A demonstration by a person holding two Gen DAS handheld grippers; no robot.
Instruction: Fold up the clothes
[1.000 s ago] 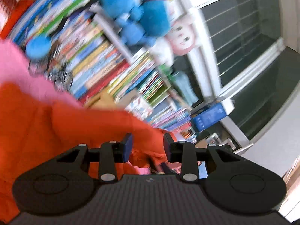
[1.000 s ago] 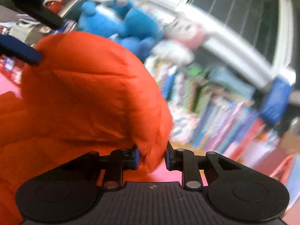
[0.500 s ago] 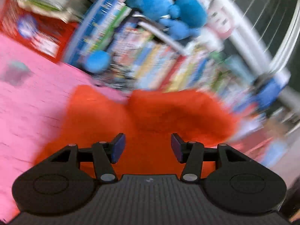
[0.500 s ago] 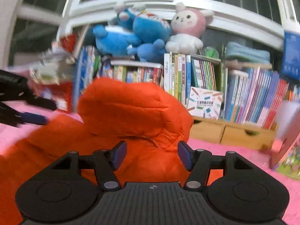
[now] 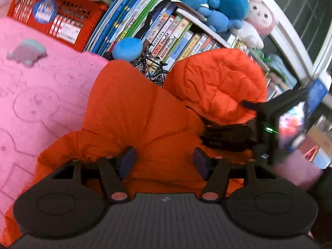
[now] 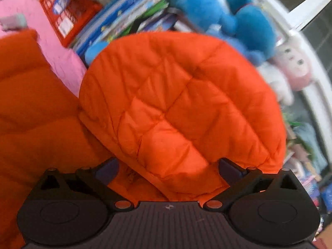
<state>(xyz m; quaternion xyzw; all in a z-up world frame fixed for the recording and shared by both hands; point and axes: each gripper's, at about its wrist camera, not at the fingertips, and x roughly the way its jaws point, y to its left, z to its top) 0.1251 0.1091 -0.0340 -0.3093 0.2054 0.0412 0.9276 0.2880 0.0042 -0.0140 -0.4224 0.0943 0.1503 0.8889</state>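
Both grippers are letting go — left gripper and right gripper jaws opening, pinching nothing — over the orange puffer jacket on the pink blanket, so next probably re-grab its hood.

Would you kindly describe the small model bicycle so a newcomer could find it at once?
Start at the bookshelf behind the pink blanket. At its foot, just past the orange jacket, stands the model bicycle. Beside the soft blue ball, it alone is dark, thin-framed and wheeled.
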